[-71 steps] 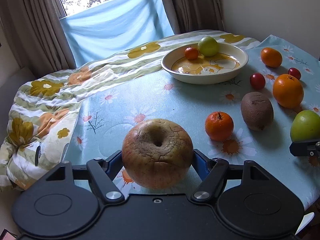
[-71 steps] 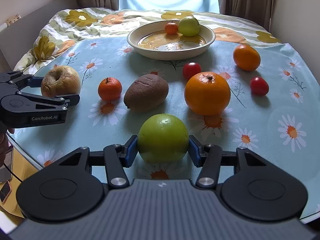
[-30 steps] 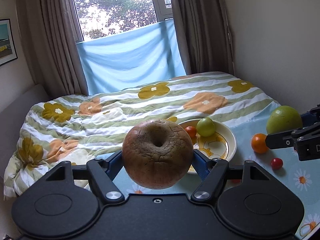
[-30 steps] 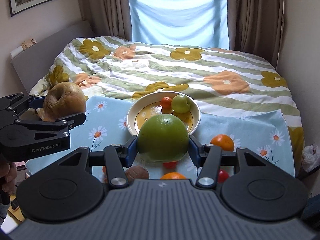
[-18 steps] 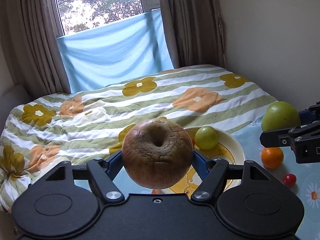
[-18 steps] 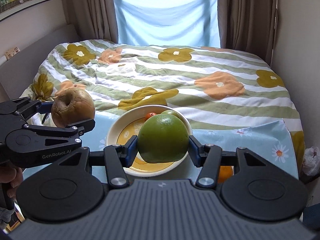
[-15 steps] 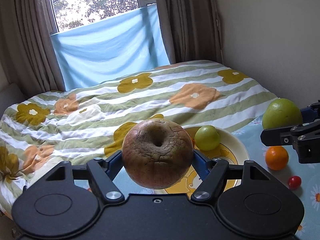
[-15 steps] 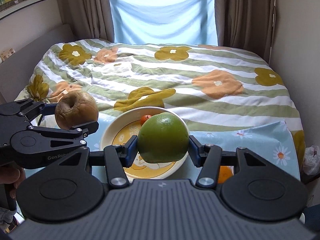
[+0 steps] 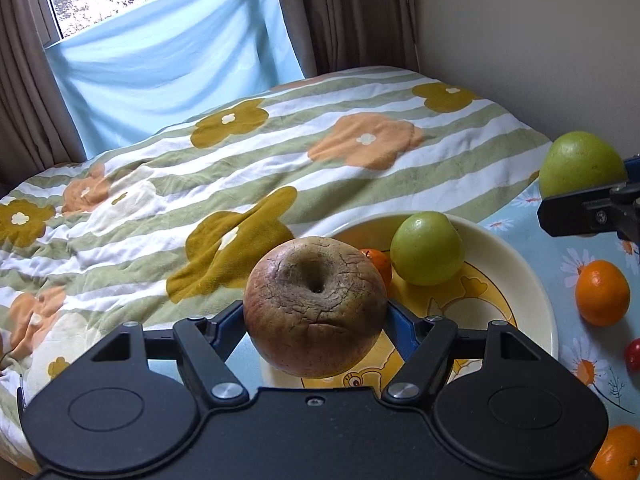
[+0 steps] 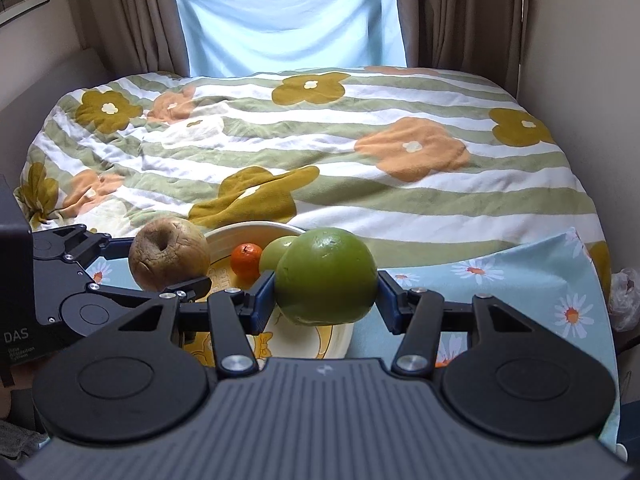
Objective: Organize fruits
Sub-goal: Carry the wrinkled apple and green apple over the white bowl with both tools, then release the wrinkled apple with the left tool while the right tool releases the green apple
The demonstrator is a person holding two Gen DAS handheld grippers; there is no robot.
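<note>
My left gripper (image 9: pixel 316 320) is shut on a wrinkled brown apple (image 9: pixel 315 306), held in the air over the near left rim of the cream plate (image 9: pixel 528 292). On the plate lie a small green apple (image 9: pixel 427 254) and a small orange tangerine (image 9: pixel 376 262). My right gripper (image 10: pixel 326 294) is shut on a large green fruit (image 10: pixel 326 282) above the plate (image 10: pixel 248 236). In the right wrist view the left gripper (image 10: pixel 172 276) with the brown apple (image 10: pixel 169 254) hangs at the plate's left side. The left wrist view shows the green fruit (image 9: pixel 580 164) at the far right.
A floral striped blanket (image 9: pixel 240 168) covers the bed beyond the blue daisy tablecloth (image 10: pixel 532 276). On the cloth right of the plate lie an orange tangerine (image 9: pixel 602 293), a red cherry tomato (image 9: pixel 633 354) and another orange fruit (image 9: pixel 616 458). Curtains and a wall stand behind.
Both grippers have carried their fruits forward and down toward the plate, which now looks larger and closer. Each grip is unchanged.
</note>
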